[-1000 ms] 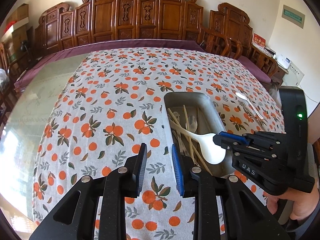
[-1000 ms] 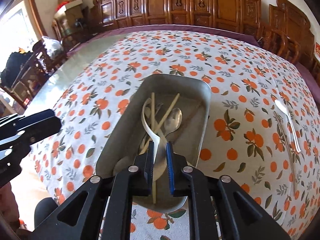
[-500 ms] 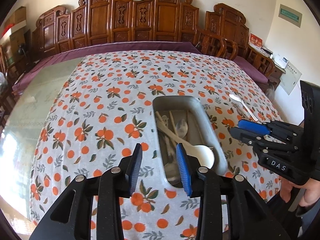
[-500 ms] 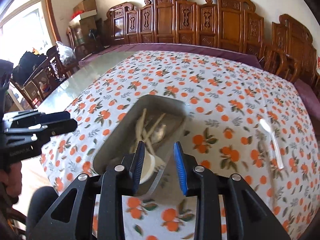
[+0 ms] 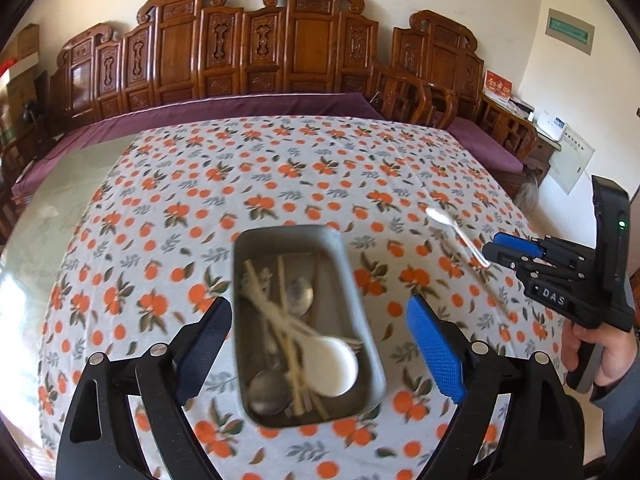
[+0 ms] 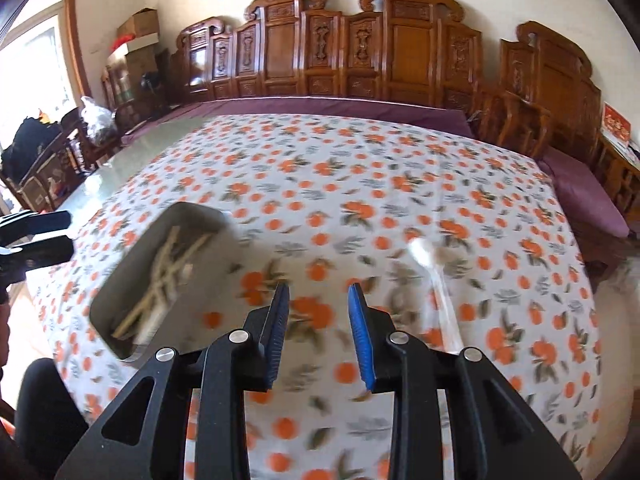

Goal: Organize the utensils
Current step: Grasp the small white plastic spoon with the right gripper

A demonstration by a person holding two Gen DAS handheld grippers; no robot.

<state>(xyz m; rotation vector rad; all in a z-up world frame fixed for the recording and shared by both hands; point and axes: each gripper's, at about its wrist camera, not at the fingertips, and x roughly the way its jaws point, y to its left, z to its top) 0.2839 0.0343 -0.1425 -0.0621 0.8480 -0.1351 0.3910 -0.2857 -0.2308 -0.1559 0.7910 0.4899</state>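
While my left gripper [image 5: 320, 336] gapes wide over the tray [image 5: 362, 344], my right gripper [image 6: 319, 332] hangs open, empty, beside the clear spoon [image 6: 438, 284].

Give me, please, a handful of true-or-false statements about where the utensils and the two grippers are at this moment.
1. The white spoon lies inside the metal tray. True.
2. The right gripper is clamped on a chopstick. False: its fingers are apart with nothing between them.
3. A clear plastic spoon lies on the tablecloth outside the tray. True.
4. The left gripper is shut. False: its fingers are spread wide, one on either side of the tray in its view.
5. The tray holds only spoons. False: chopsticks lie in it too.
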